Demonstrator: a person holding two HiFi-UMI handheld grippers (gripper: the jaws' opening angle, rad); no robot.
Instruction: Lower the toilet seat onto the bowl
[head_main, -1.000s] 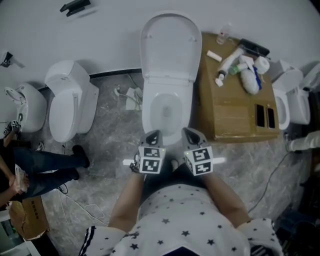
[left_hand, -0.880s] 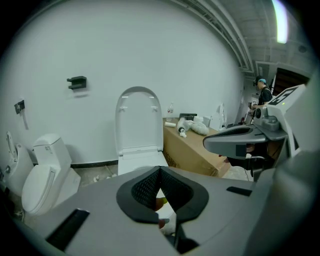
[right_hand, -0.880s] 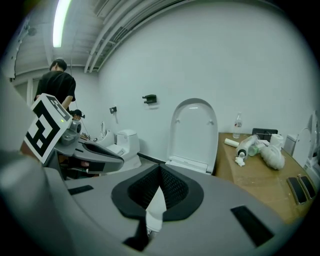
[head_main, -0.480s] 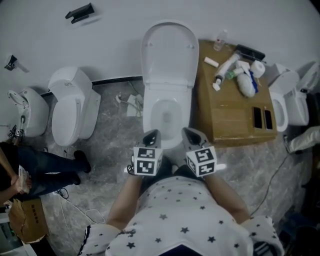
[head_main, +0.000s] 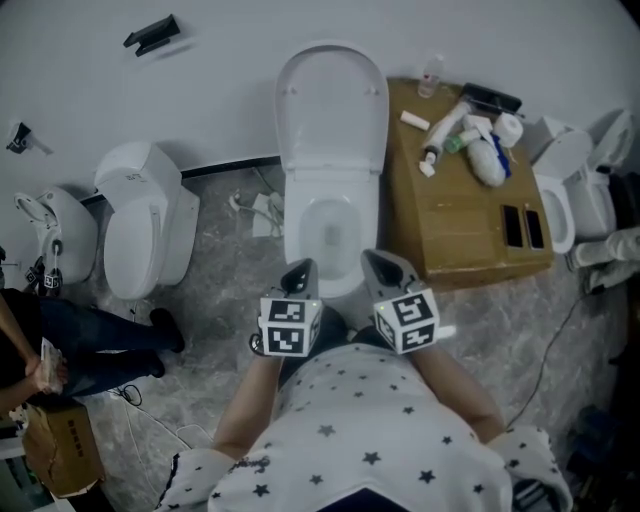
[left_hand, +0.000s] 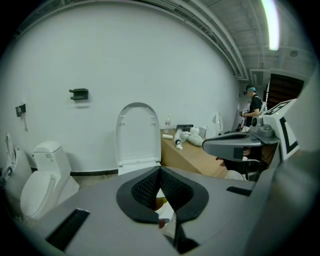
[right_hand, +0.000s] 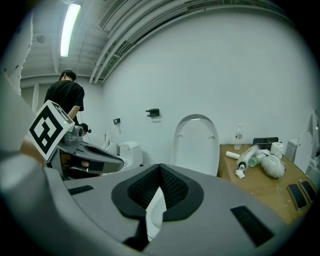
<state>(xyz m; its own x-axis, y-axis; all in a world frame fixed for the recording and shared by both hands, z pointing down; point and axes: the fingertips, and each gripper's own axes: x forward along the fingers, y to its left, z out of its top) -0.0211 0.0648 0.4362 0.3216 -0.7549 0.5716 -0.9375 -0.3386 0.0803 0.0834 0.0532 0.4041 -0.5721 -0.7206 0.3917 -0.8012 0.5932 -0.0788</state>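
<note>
Head view: my left claw (head_main: 300, 272) and right claw (head_main: 378, 264) hang side by side at the near rim of the bowl (head_main: 330, 225). The seat (head_main: 332, 100) stands upright against the wall, well beyond both tips. I count four toilets, one table (head_main: 450, 250) and two phones (head_main: 524, 228).

Left gripper view: the jaws are pressed together on nothing, and the seat is ahead, slightly left.

Right gripper view: the jaws are likewise together and empty, with the seat ahead, slightly right. I'd reach over the bowl, hook the seat's top edge with the closed tips and ease it down without letting it drop.
</note>
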